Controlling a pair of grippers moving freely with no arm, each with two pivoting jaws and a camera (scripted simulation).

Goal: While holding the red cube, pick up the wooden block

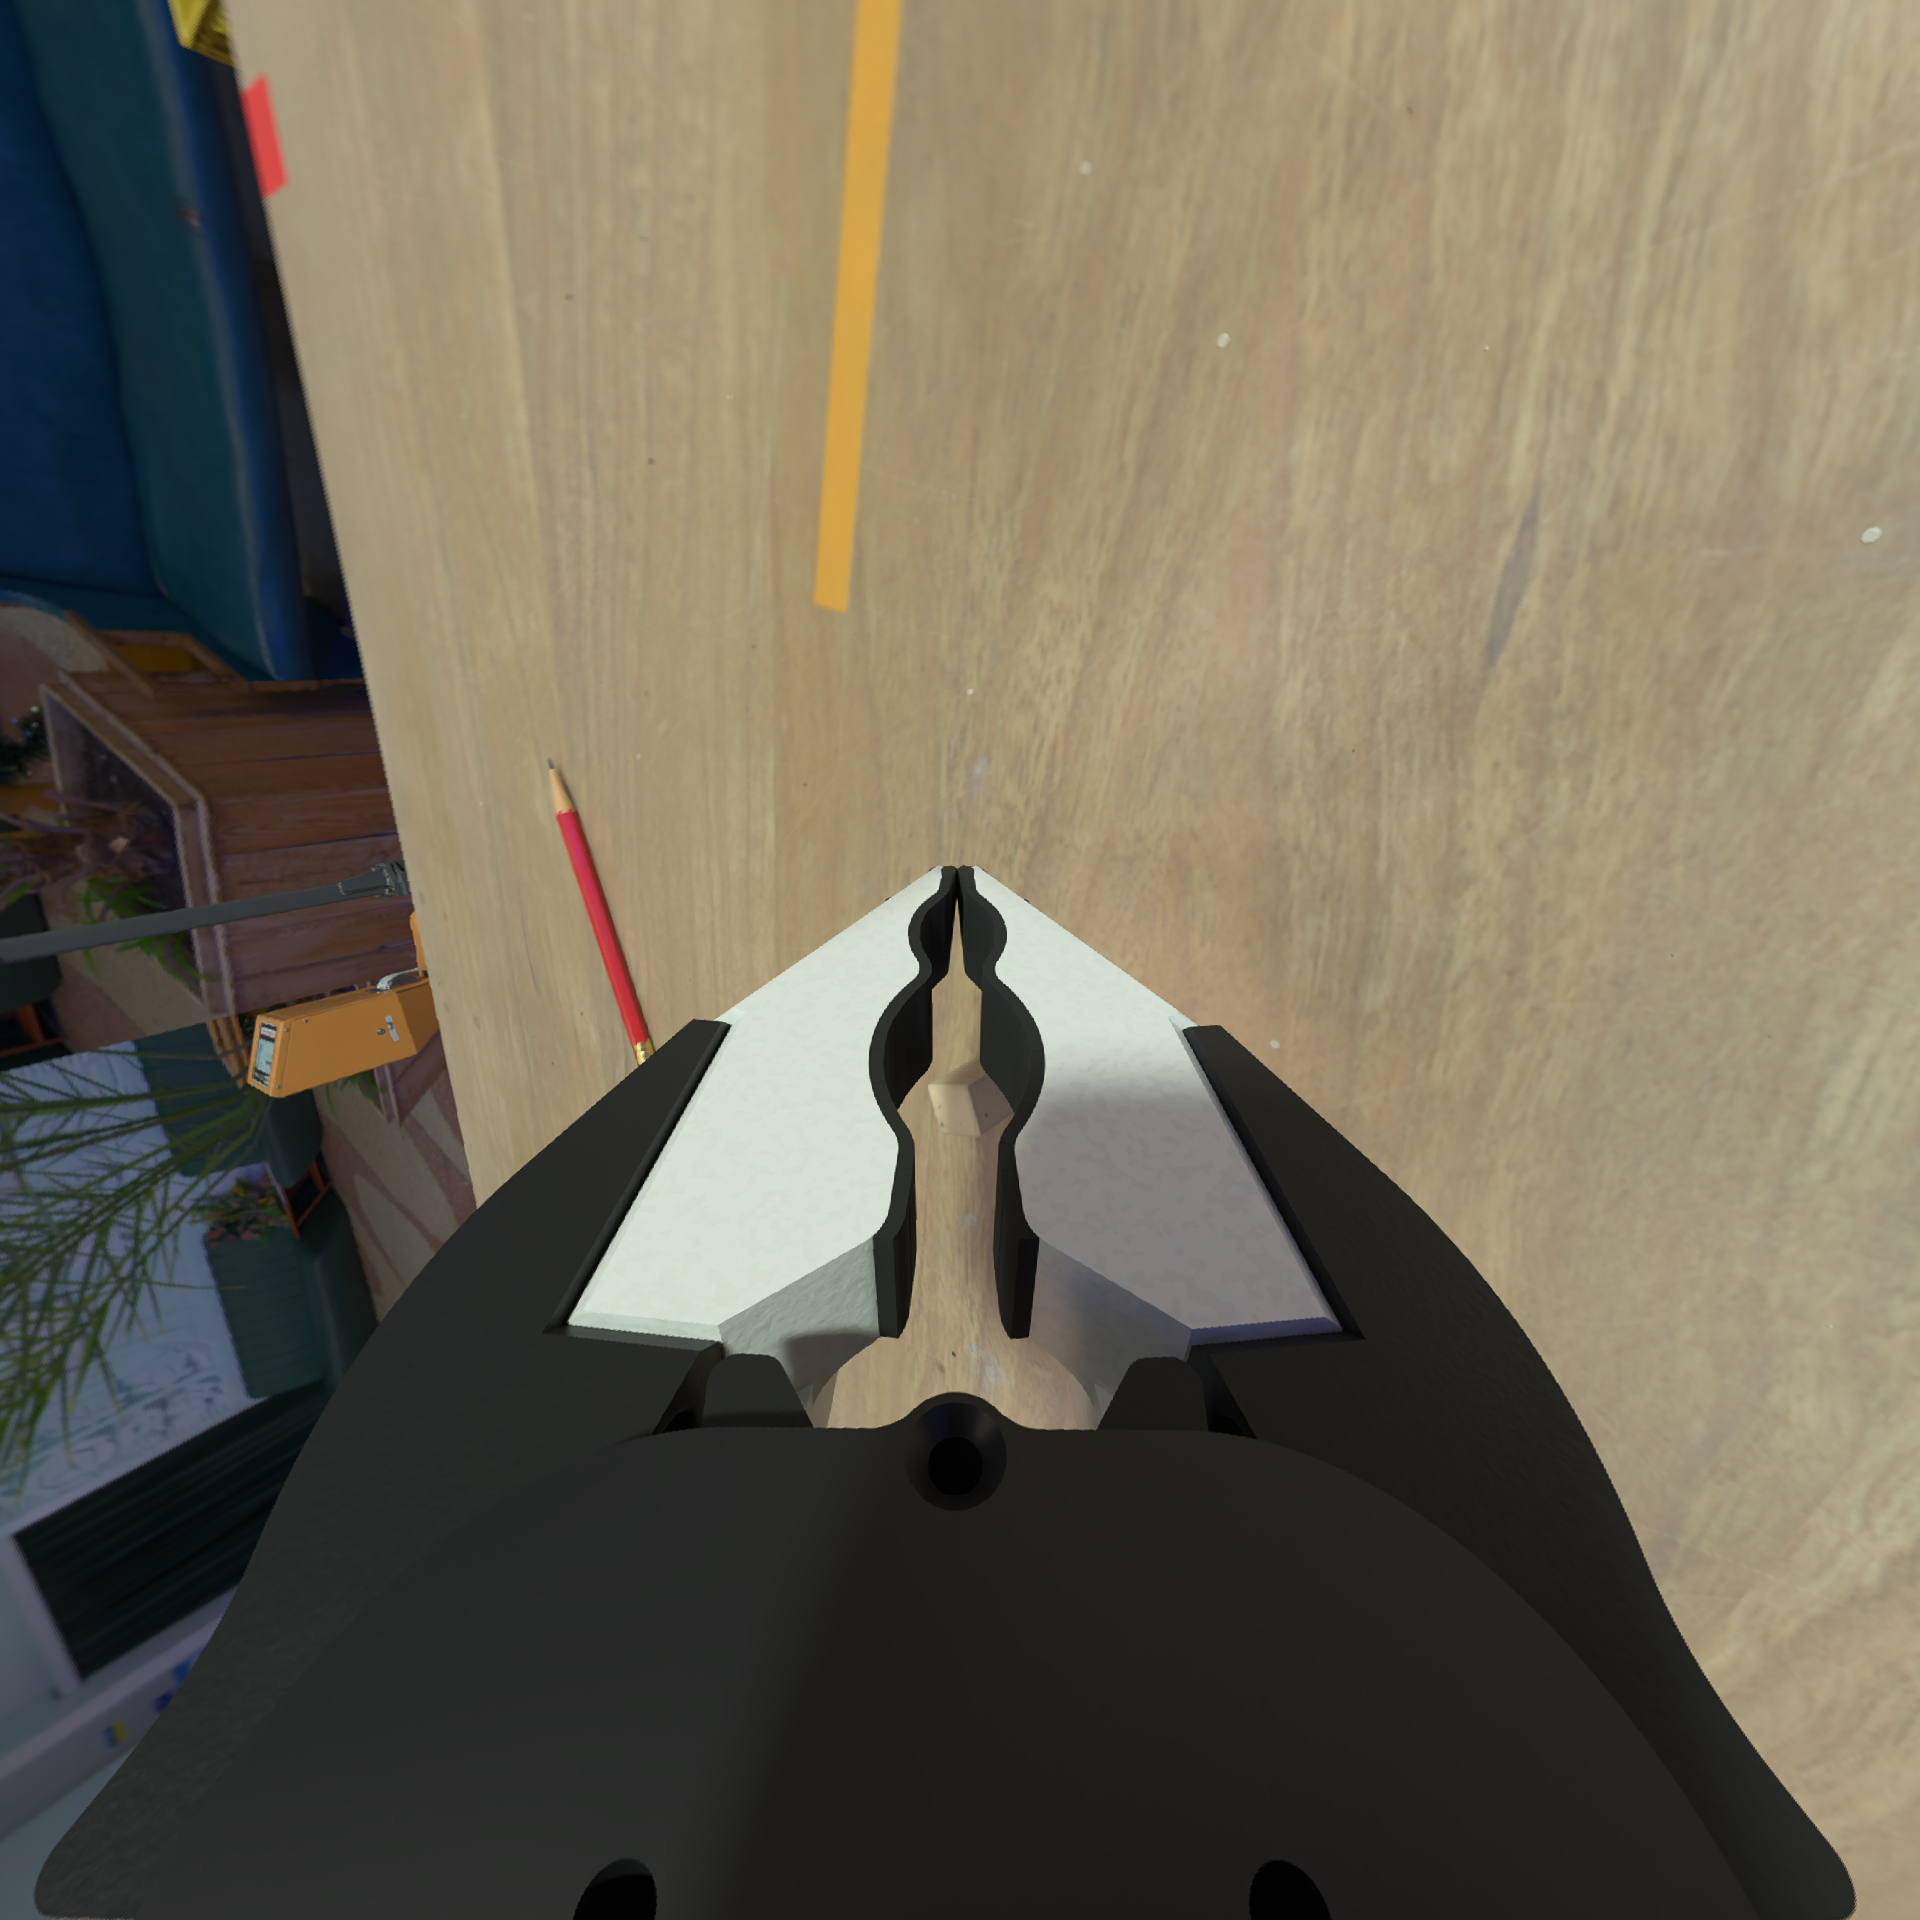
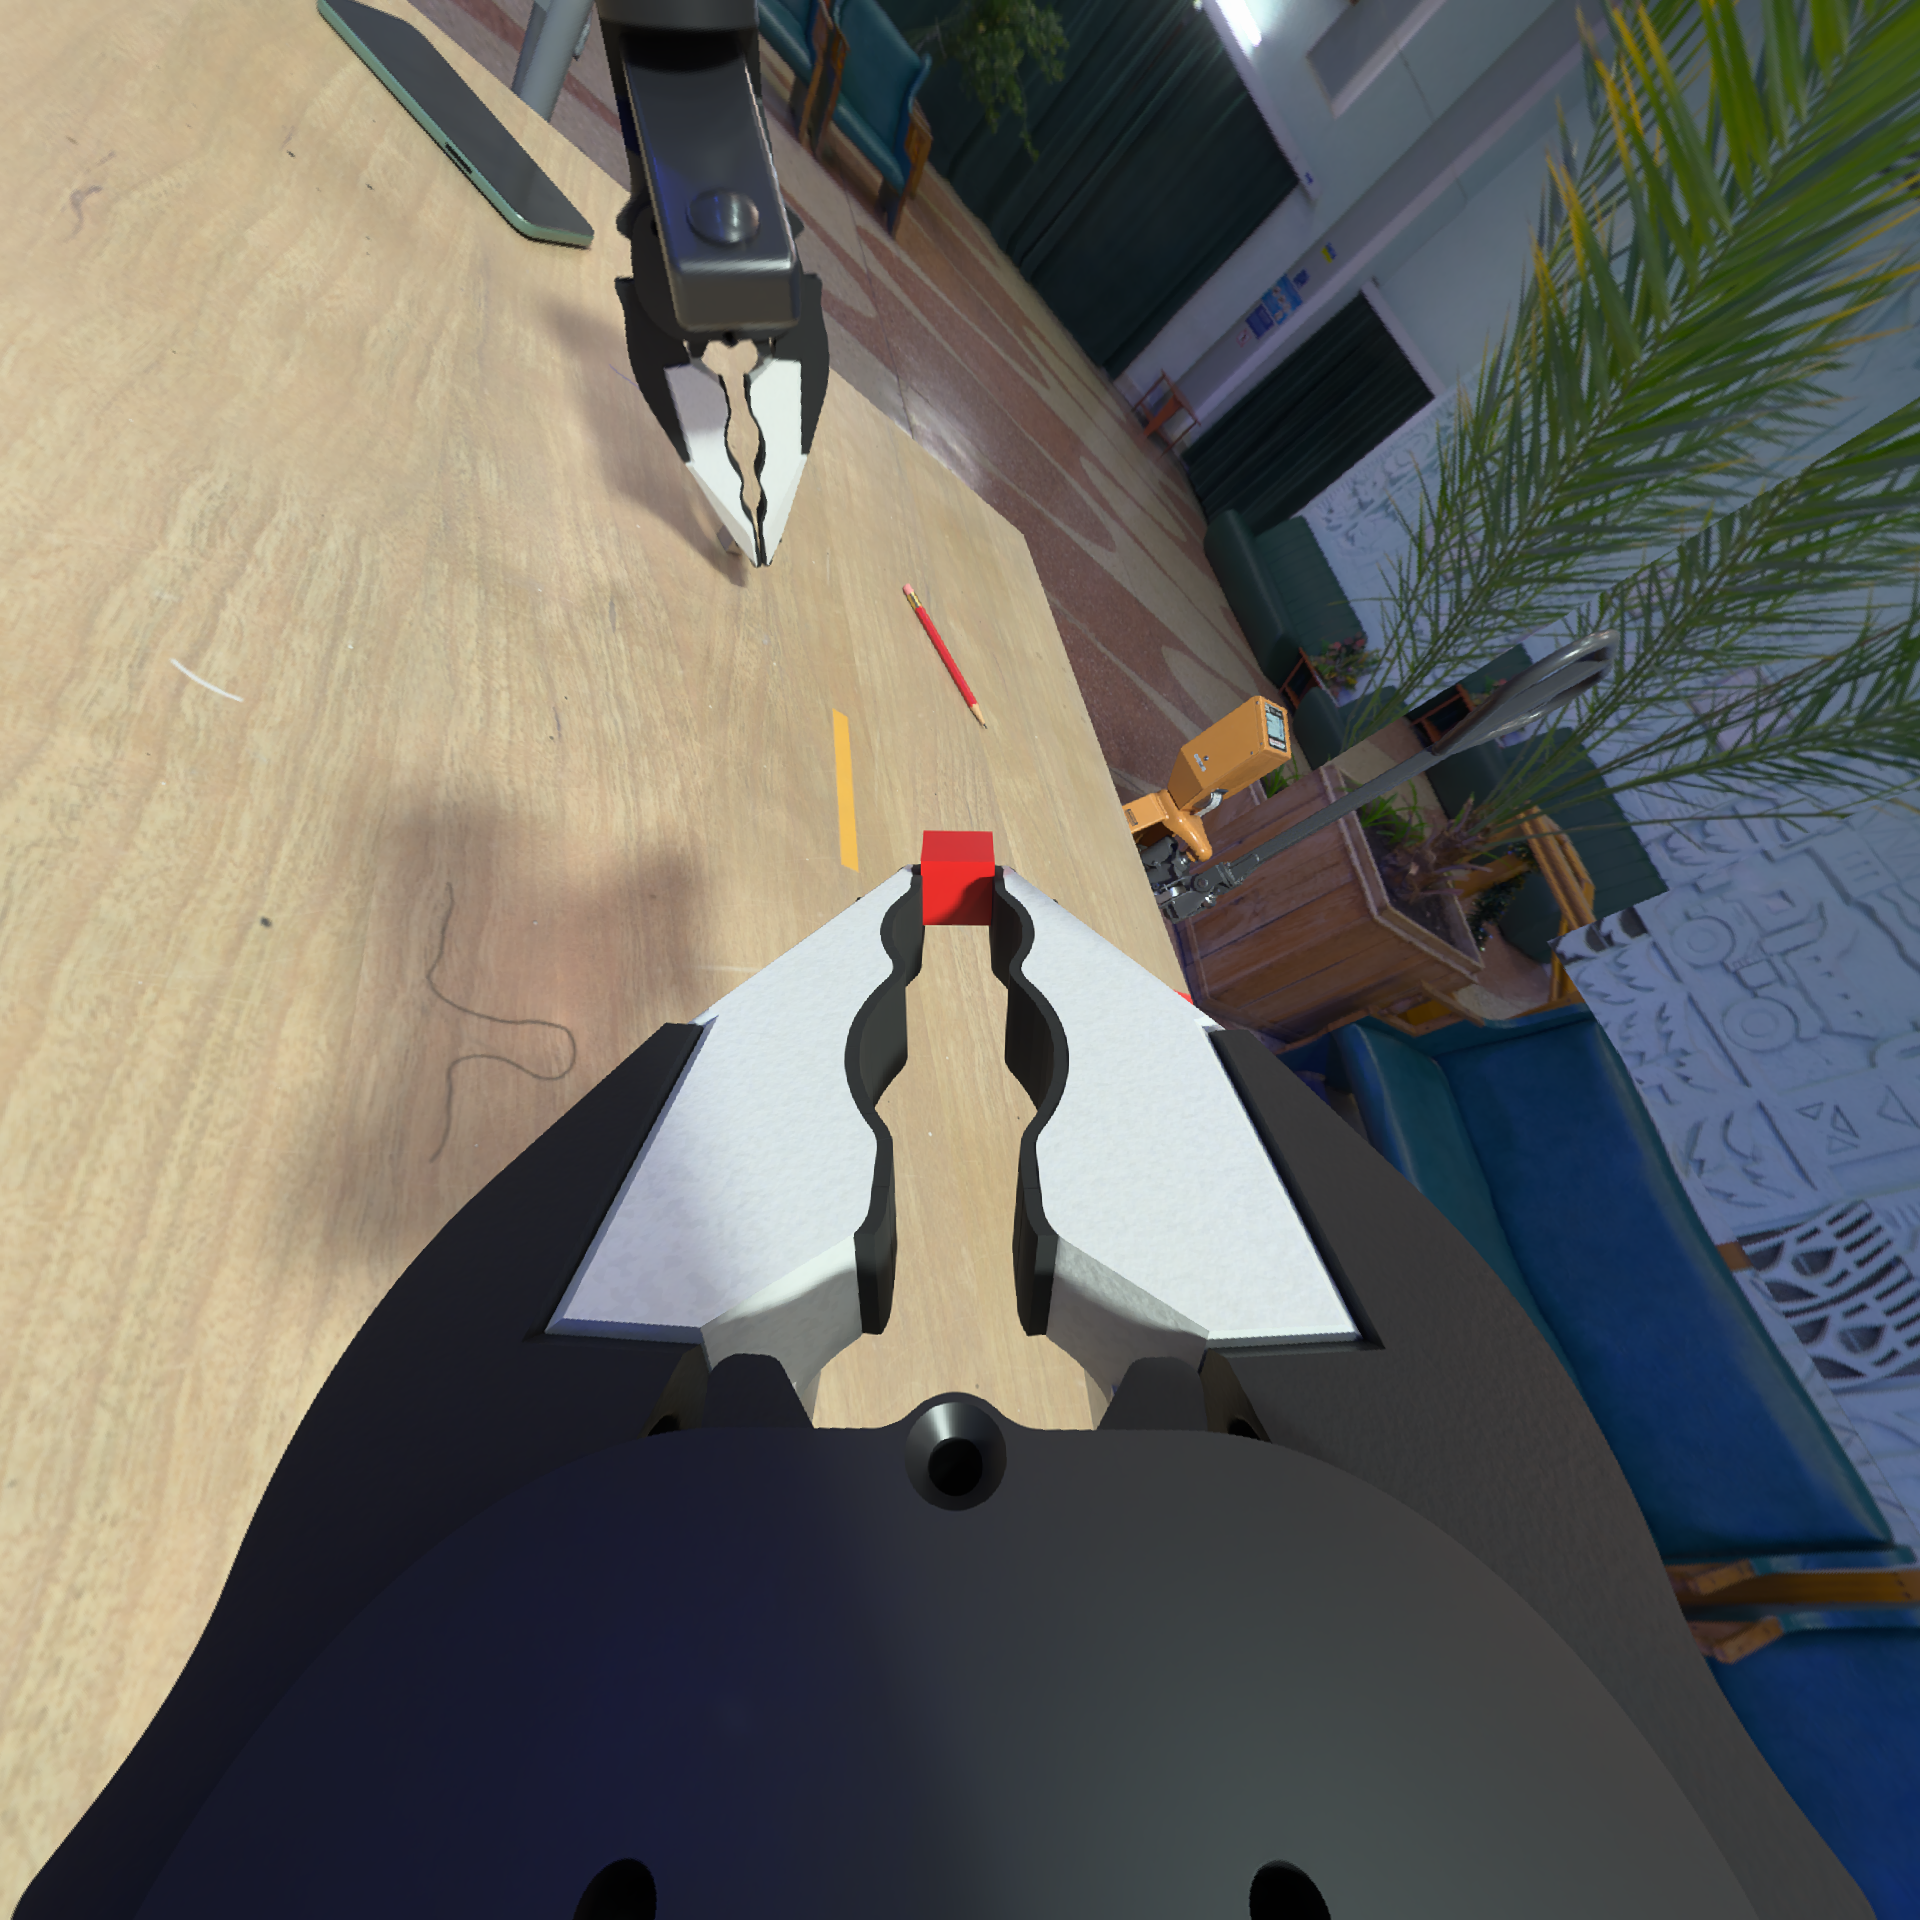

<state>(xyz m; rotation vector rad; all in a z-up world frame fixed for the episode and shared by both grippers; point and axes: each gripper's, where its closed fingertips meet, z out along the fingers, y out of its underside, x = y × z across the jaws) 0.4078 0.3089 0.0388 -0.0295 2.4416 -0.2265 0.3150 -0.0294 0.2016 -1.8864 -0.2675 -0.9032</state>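
Note:
My right gripper (image 2: pixel 957 883) is shut on the red cube (image 2: pixel 956 881), pinched between its fingertips above the wooden table (image 2: pixel 312 623). My left gripper (image 1: pixel 956 875) is shut, its fingertips touching each other with nothing between them. The small pale wooden block (image 1: pixel 966 1103) lies on the table below it and shows through the gap between the fingers, behind the tips. In the right wrist view the left gripper (image 2: pixel 761 556) points down at the table, tips at or near the surface, with the block (image 2: pixel 730 540) a small shape just beside them.
A red pencil (image 1: pixel 601 914) (image 2: pixel 945 655) lies near the table's edge. A yellow tape strip (image 1: pixel 857 312) (image 2: pixel 846 790) lies on the table. A dark phone (image 2: pixel 457 125) lies at the far end. The table edge (image 2: pixel 1091 675) drops to the floor beside the pencil.

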